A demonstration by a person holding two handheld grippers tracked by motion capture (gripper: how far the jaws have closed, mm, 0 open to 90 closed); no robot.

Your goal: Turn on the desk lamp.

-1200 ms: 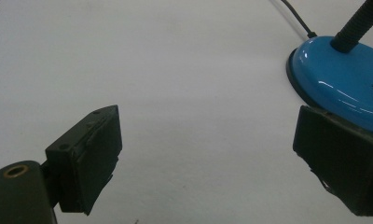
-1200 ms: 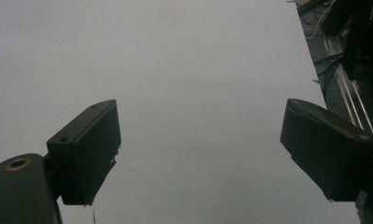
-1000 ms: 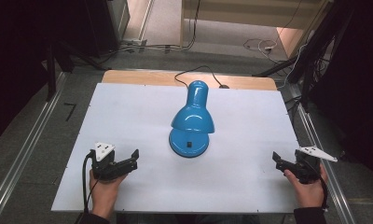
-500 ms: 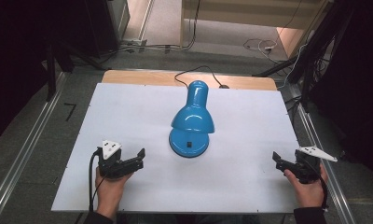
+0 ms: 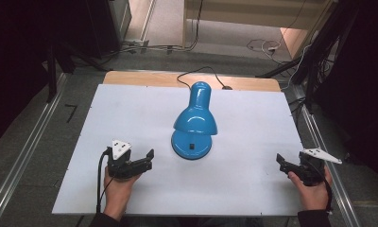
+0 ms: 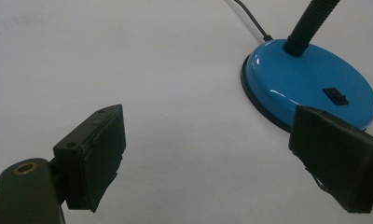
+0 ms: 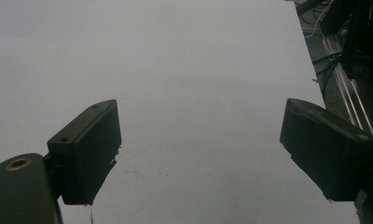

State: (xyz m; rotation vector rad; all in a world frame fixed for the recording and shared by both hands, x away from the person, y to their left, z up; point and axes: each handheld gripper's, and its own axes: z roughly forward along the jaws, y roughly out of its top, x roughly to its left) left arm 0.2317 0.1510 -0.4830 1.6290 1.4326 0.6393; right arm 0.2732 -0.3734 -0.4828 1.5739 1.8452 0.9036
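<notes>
A blue desk lamp [image 5: 195, 122] stands mid-table, its shade bent down over its round base [image 5: 192, 145]. My left gripper [image 5: 148, 161] lies on the white table [image 5: 130, 113] just left of the base, open, jaws pointing toward it with a short gap between. In the left gripper view the base [image 6: 310, 81], its black switch [image 6: 336, 96] and the black gooseneck [image 6: 310, 21] sit ahead and to the right of the left gripper [image 6: 208, 140]. My right gripper [image 5: 282, 164] rests open near the table's right front corner. In its own view the right gripper [image 7: 201, 135] holds nothing.
The lamp's black cable [image 5: 203, 71] runs off the far edge of the table. A wooden strip [image 5: 144, 78] borders the far side. Metal rails [image 5: 21, 161] flank the table, and the right edge [image 7: 315, 88] is close to my right gripper.
My left gripper has slid to the right across the table, closer to the lamp base, staying open. The right gripper and the lamp have not moved.
</notes>
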